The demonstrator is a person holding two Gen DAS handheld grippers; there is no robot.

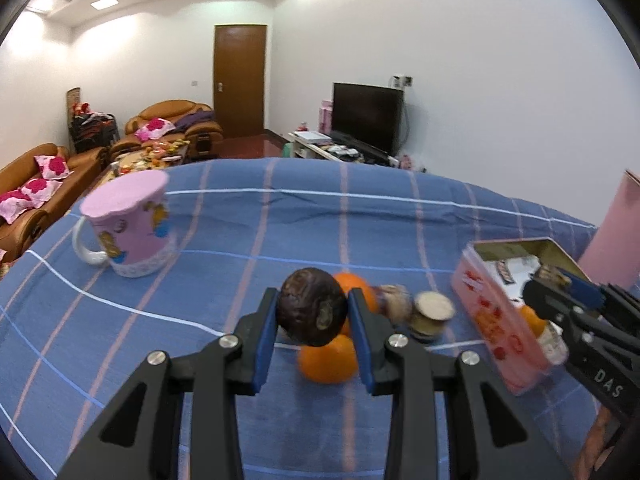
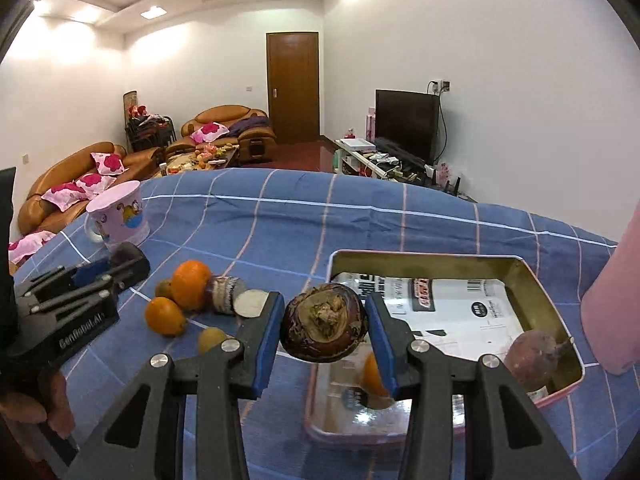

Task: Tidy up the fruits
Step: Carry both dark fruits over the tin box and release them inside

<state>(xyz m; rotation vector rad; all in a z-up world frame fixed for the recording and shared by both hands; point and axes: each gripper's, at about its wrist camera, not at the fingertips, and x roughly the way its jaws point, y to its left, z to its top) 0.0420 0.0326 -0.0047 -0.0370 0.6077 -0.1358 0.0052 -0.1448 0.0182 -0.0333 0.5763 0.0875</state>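
Note:
My left gripper (image 1: 313,312) is shut on a dark brown wrinkled fruit (image 1: 313,312), held above two oranges (image 1: 328,360) on the blue checked cloth. My right gripper (image 2: 325,330) is shut on another dark brown fruit (image 2: 325,330), held over the near left rim of the pink tin (image 2: 552,304). The tin holds a brown fruit (image 2: 534,354) and an orange (image 2: 372,368). Two oranges (image 2: 191,284), a small yellow fruit (image 2: 212,338) and a cut root piece (image 2: 230,288) lie left of the tin. The left gripper also shows in the right wrist view (image 2: 120,268).
A pink mug with a lid (image 1: 132,224) stands at the far left of the table. A pink box (image 1: 616,228) stands at the right behind the tin (image 1: 500,320). A small jar (image 1: 432,314) lies beside the oranges. The table edge falls away toward sofas and a TV.

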